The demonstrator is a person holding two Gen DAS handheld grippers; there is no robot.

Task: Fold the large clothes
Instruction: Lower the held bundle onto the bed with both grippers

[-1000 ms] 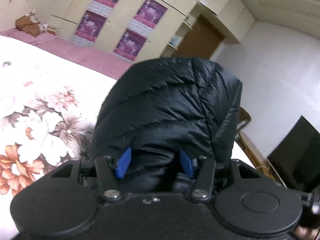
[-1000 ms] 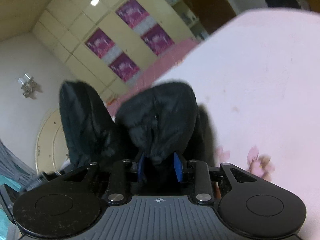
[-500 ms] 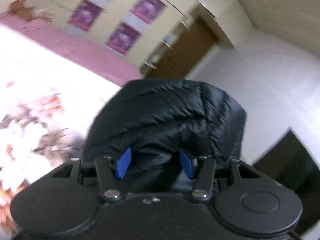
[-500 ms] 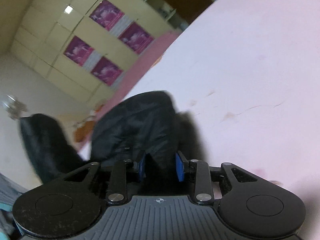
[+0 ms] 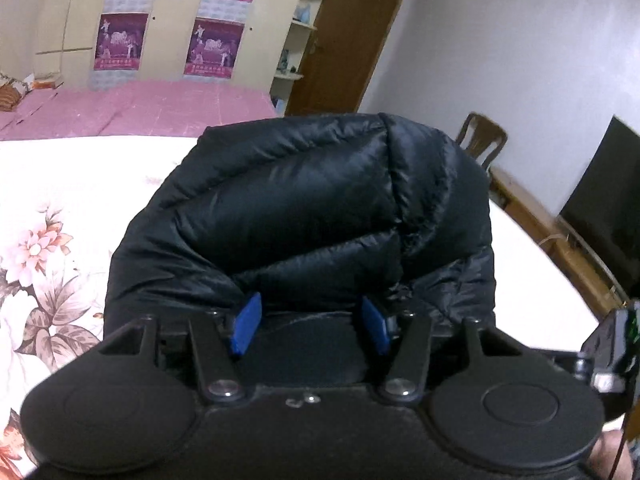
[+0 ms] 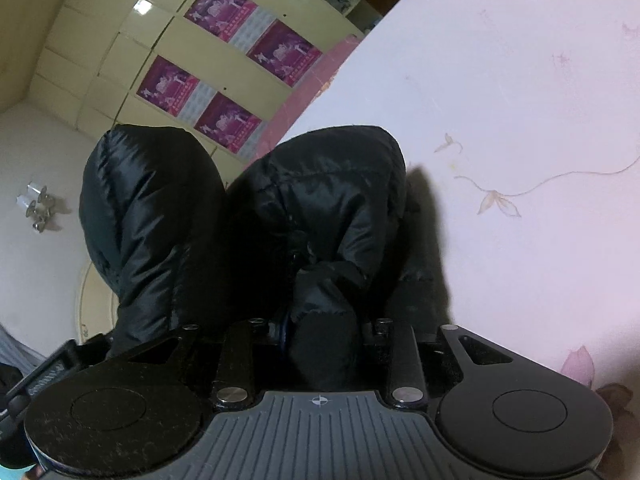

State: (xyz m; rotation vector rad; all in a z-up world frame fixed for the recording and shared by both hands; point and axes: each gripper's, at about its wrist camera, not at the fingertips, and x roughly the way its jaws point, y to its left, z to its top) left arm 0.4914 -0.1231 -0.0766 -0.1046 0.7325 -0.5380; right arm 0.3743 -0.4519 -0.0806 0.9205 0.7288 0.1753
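So the big floral-print white bedsheet is the folding surface; the puffy black quilted down jacket hangs over it at 12 o'clock, lifted clear probably to lay flat. Left gripper and right gripper both clenched on jacket fabric.

Both wrist views look forward and down along their tool, very close to the black jacket over the bed. Shared: jacket, bed, the wardrobe with purple posters.
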